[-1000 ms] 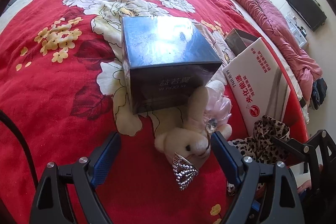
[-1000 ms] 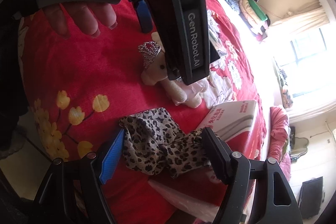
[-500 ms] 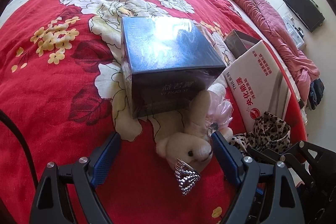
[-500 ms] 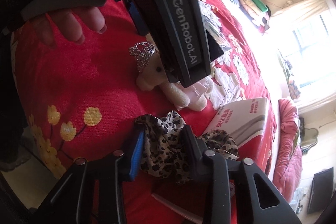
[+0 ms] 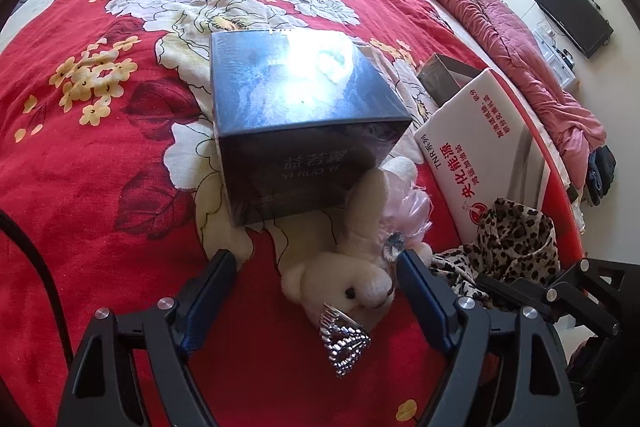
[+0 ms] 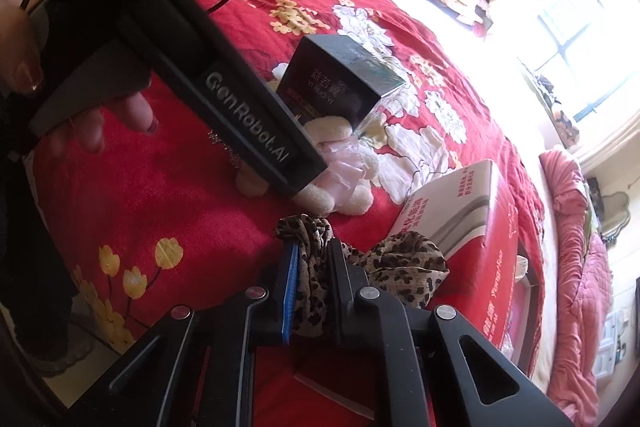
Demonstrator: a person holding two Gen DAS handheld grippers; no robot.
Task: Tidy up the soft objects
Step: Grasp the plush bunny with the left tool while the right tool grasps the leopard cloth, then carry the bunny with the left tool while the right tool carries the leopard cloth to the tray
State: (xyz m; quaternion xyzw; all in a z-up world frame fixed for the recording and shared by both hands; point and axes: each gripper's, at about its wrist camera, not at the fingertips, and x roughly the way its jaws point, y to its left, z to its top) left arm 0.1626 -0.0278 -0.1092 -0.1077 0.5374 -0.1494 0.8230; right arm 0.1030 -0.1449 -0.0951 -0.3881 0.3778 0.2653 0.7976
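Setting: bedroom; bed covered by a red floral spread, sunlit, with a window beyond in the right wrist view.
Landmark: dark glossy box standing mid-bed; all places below are given from it.
Toy: plush bear lies on the spread against the near face of the box, head toward the camera in the left wrist view, legs tucked at the box corner; long axis runs from the box toward the bed's near edge. A silver crown sits on its head, at the end away from the box.
Cloth: leopard-print scarf, right of the bear and farther from the box, bunched beside a white carton.
Change: a second ago the right gripper stood wide over the scarf; its jaws are now closing, pinched on a fold of it. The scarf has bunched upward.
Meaning: judged, the scarf is secured and ready for lifting.
Left gripper: released, jaws closing slightly, straddling the bear's head; pads not yet pressing.
Outstanding: bear ungrasped.
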